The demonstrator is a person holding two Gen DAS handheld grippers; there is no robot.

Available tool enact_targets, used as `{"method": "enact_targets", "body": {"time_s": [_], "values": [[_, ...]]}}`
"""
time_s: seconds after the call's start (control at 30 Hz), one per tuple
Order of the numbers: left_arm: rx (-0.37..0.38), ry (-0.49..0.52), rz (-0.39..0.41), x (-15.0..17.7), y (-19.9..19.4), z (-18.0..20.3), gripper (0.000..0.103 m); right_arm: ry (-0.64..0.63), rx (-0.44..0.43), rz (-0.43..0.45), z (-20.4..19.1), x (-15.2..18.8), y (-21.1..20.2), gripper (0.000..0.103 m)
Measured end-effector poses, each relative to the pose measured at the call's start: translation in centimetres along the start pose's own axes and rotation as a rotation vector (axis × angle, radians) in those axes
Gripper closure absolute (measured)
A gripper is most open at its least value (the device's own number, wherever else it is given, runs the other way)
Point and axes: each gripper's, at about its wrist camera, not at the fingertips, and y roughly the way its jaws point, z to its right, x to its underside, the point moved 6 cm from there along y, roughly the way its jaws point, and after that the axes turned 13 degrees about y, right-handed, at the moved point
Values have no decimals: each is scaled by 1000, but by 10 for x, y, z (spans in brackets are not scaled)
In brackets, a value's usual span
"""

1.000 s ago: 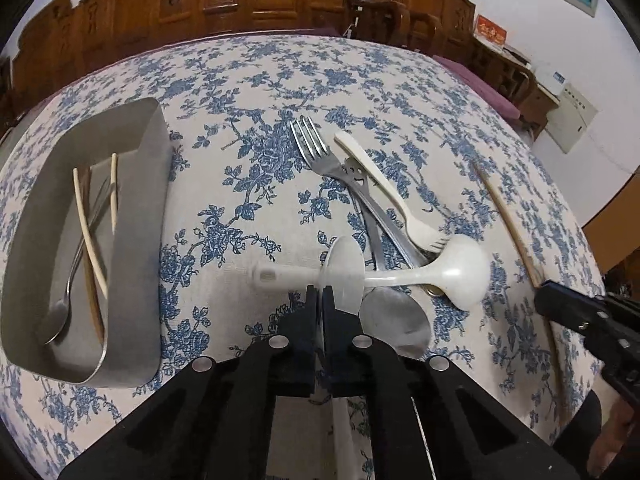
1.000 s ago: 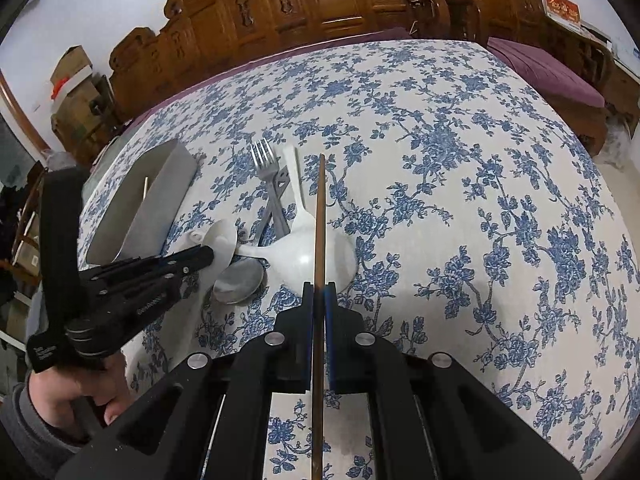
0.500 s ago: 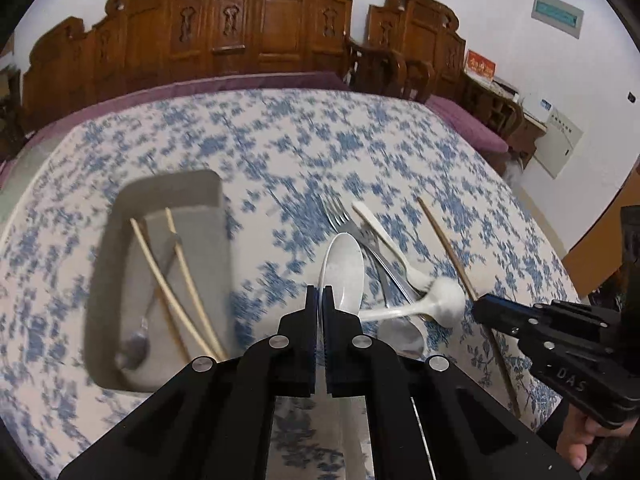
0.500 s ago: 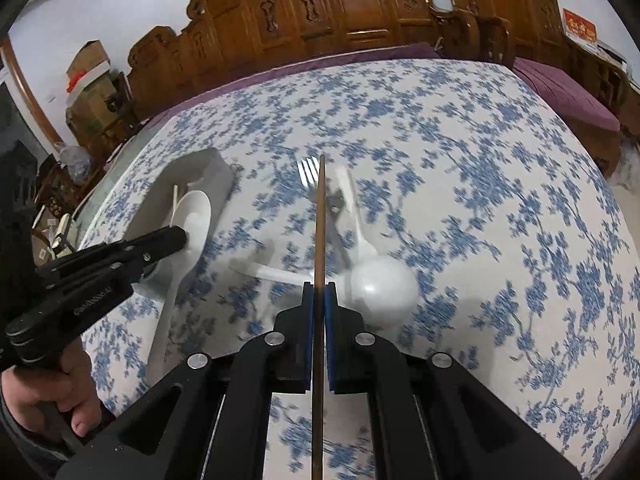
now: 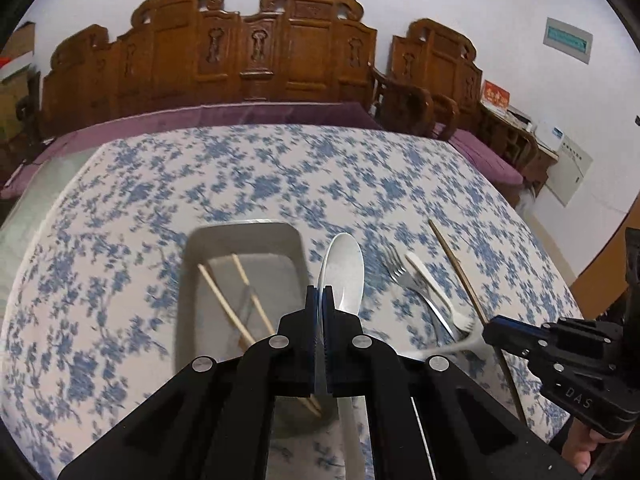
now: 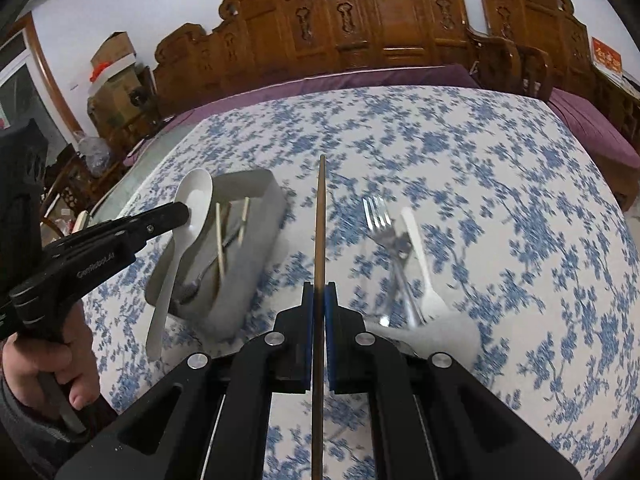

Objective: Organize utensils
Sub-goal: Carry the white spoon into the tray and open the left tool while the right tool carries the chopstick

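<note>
My left gripper [image 5: 322, 292] is shut on a white plastic spoon [image 5: 344, 272], held above the floral tablecloth with its bowl over the right rim of the grey metal tray [image 5: 244, 224]. Pale chopsticks [image 5: 224, 300] and a metal spoon [image 6: 196, 280] lie inside the tray [image 6: 256, 264]. My right gripper [image 6: 319, 292] is shut on a brown chopstick [image 6: 320, 220] that points forward over the cloth. A metal fork [image 6: 378, 212], a white plastic fork [image 6: 420, 248] and a white ladle [image 6: 440, 332] lie on the cloth right of it. The right wrist view also shows the left gripper [image 6: 180, 212] with its spoon [image 6: 196, 196].
Carved wooden chairs [image 5: 256, 52] with purple cushions [image 5: 224, 114] line the table's far side. Cardboard boxes [image 6: 116, 60] stand at the far left. A hand [image 6: 52, 368] grips the left tool's handle. In the left wrist view the right gripper [image 5: 496, 328] sits low at the right.
Both grippers rose. The left one lifted the white spoon off the pile and carried it left toward the tray. The right one lifted the brown chopstick and shifted toward the tray as well.
</note>
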Motion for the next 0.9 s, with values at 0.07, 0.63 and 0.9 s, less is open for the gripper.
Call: {"method": "enact_targets", "body": {"time_s": [0.07, 0.63, 0.9], "values": [[-14, -5, 9, -2, 1, -11, 101, -5, -11, 2, -9, -4, 3, 97], [-68, -77, 3, 4, 28, -72, 101, -51, -57, -14, -59, -16, 38, 97], [-69, -65, -38, 10, 40, -78, 101, -61, -76, -15, -80, -23, 53, 96]]}}
